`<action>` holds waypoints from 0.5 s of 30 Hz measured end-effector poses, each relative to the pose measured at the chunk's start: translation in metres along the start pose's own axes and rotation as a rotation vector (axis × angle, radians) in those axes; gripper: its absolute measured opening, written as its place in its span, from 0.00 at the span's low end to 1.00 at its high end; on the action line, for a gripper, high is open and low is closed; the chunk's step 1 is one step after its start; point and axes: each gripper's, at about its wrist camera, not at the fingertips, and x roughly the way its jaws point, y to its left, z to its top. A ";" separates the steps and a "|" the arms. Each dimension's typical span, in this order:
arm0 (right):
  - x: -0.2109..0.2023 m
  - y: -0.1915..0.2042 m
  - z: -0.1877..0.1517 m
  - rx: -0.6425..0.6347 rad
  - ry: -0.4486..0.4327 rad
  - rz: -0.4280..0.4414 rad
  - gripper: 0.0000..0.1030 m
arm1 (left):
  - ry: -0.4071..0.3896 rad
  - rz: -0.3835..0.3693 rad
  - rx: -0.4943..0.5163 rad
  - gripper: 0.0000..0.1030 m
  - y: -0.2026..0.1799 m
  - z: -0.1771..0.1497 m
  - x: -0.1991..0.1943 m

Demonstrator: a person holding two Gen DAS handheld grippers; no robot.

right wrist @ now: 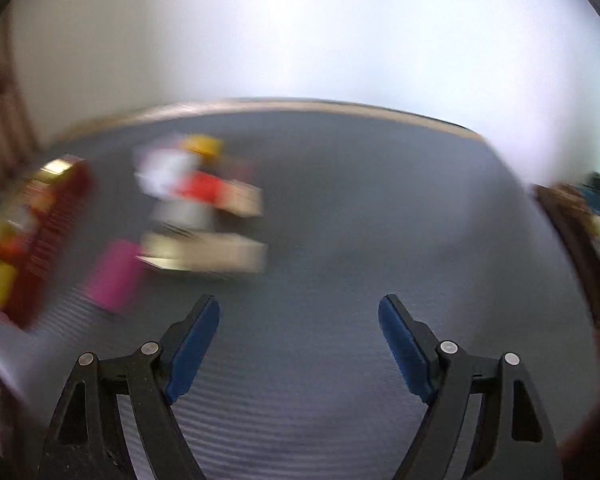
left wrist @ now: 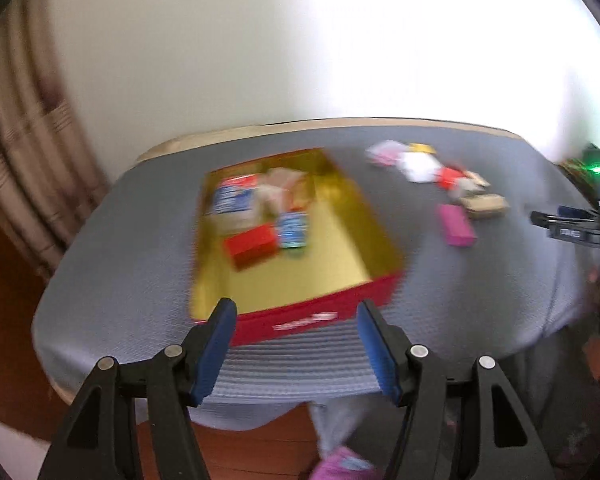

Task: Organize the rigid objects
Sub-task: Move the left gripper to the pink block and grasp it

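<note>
A red box with a gold lining (left wrist: 376, 284) sits on the grey mat and holds several small packs, among them a red one (left wrist: 252, 246) and a blue one (left wrist: 293, 230). My left gripper (left wrist: 296, 312) is open and empty, just before the box's near wall. To the right lie loose items: a pink block (left wrist: 456, 224), a tan box (left wrist: 485, 205), and white, red and yellow packs. In the blurred right wrist view the pink block (right wrist: 114, 274) and tan box (right wrist: 208, 254) lie ahead to the left. My right gripper (right wrist: 299, 308) is open and empty above bare mat. The red box (right wrist: 48, 236) shows at far left.
The grey ribbed mat (left wrist: 120, 264) covers a light wooden table (left wrist: 260, 130) against a white wall. A curtain (left wrist: 24, 152) hangs at the left. My right gripper shows at the right edge of the left wrist view (left wrist: 572, 224). Wooden floor lies below the table's near edge.
</note>
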 end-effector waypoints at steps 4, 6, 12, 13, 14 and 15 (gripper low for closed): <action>0.015 -0.044 -0.016 0.033 0.019 -0.054 0.78 | 0.025 -0.112 0.072 0.62 -0.051 0.025 0.003; 0.023 -0.057 -0.020 0.065 0.030 -0.044 0.78 | 0.037 -0.157 0.078 0.63 -0.067 0.040 0.009; 0.022 -0.069 -0.024 0.118 0.007 -0.001 0.88 | 0.109 -0.213 0.127 0.64 -0.117 0.080 0.057; 0.022 -0.070 -0.024 0.116 0.007 0.008 0.88 | 0.126 -0.217 0.130 0.64 -0.123 0.085 0.068; 0.024 -0.069 -0.026 0.114 0.006 0.013 0.90 | 0.146 -0.214 0.126 0.64 -0.128 0.090 0.079; 0.023 -0.070 -0.026 0.110 0.004 0.023 0.92 | 0.160 -0.216 0.126 0.64 -0.130 0.092 0.086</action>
